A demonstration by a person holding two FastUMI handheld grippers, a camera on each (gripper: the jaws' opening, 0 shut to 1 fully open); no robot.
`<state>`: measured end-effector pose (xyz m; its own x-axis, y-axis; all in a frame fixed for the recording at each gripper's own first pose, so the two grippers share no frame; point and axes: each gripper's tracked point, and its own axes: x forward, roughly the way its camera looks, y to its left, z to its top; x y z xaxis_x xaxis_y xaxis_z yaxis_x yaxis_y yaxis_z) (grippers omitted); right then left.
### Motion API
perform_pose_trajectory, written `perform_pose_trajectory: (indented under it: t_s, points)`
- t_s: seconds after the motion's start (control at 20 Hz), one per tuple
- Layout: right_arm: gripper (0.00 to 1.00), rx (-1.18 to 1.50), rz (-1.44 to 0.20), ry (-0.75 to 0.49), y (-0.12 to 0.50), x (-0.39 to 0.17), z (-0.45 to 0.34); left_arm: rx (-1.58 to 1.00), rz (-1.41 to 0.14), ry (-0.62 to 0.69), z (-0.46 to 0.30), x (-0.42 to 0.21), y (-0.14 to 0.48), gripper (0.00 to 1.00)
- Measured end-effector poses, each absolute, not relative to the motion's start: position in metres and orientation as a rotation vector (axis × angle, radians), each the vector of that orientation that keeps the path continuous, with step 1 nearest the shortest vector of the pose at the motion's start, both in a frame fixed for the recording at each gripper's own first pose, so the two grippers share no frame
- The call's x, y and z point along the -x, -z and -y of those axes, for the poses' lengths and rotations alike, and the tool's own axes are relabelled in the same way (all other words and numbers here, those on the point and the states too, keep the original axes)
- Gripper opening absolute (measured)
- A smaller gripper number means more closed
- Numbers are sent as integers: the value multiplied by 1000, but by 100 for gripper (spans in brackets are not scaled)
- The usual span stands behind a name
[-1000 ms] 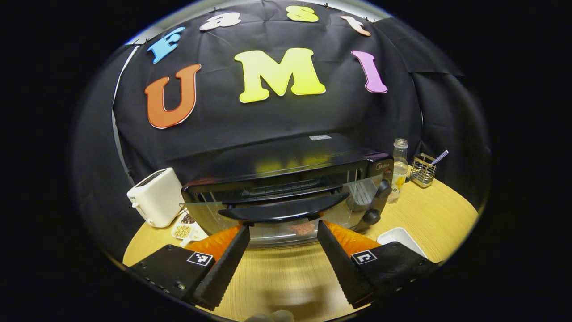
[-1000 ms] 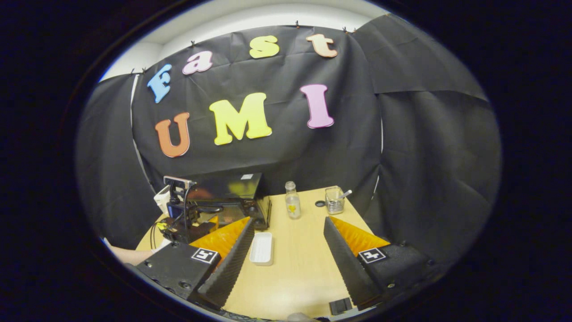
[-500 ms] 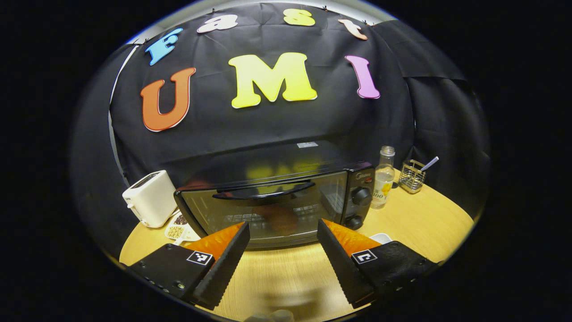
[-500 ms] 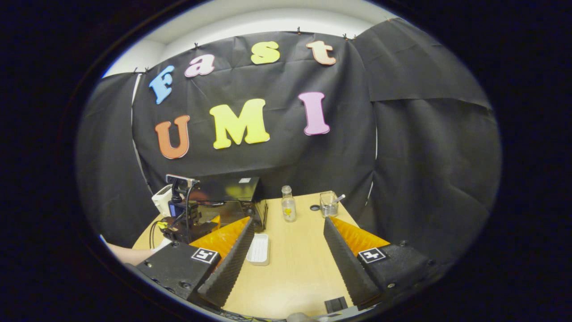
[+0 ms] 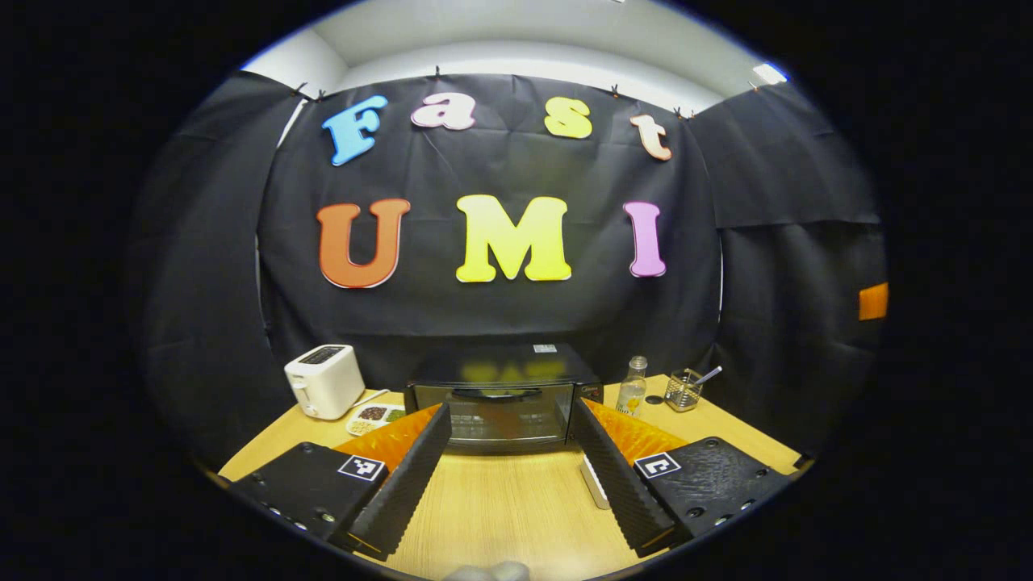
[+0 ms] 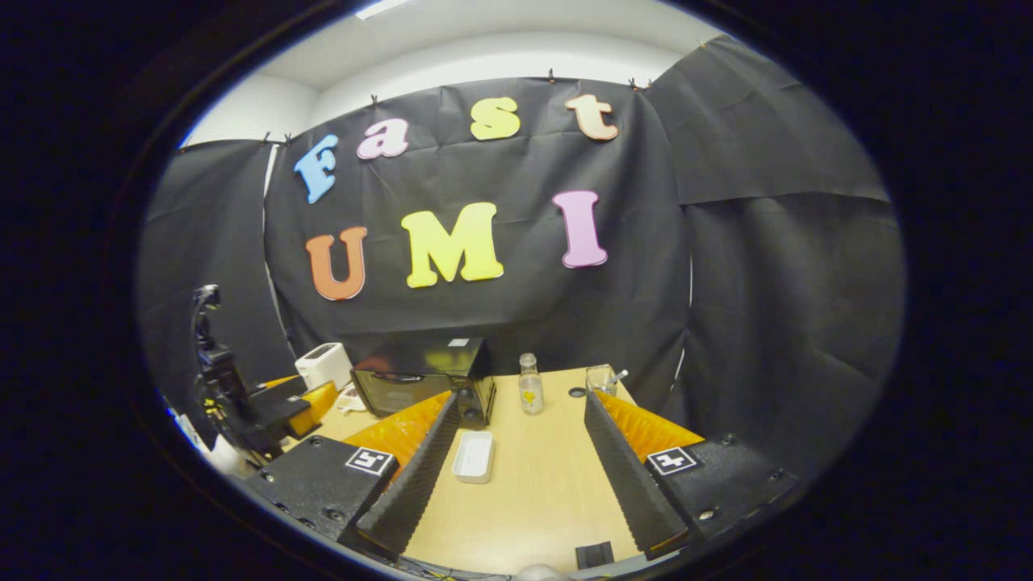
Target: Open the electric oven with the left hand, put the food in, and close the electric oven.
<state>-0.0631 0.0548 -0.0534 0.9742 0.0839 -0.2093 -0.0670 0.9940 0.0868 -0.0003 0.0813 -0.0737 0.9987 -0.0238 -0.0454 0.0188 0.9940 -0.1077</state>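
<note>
The oven point(image 5: 502, 403) stands at the back of the counter point(image 5: 500, 508), door closed. Left tongs point(image 5: 510, 484) are apart, empty, well before the oven. Right tongs point(image 6: 516, 476) are also apart, empty, to the oven's right.

Black electric oven point(image 5: 500, 403) stands closed on the table.
</note>
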Motion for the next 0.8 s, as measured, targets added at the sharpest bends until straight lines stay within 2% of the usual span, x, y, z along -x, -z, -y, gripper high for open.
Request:
perform_pose_trajectory:
  t_s: [0.45,0.55,0.6,0.75,0.8]
  points:
    - [99,-65,-113,-126,33,165,-10,119,45,-109,-76,175,23,96]
    - [96,-51,-75,-111,28,181,1,110,67,-108,-67,201,17,96]
    - [99,-44,-73,-109,28,189,2,99,55,-115,-66,213,18,96]
    - [96,-37,-72,-133,29,206,-6,91,45,-111,-55,238,16,96]
    - [99,-35,-66,-132,27,209,-8,87,49,-108,-54,243,13,100]
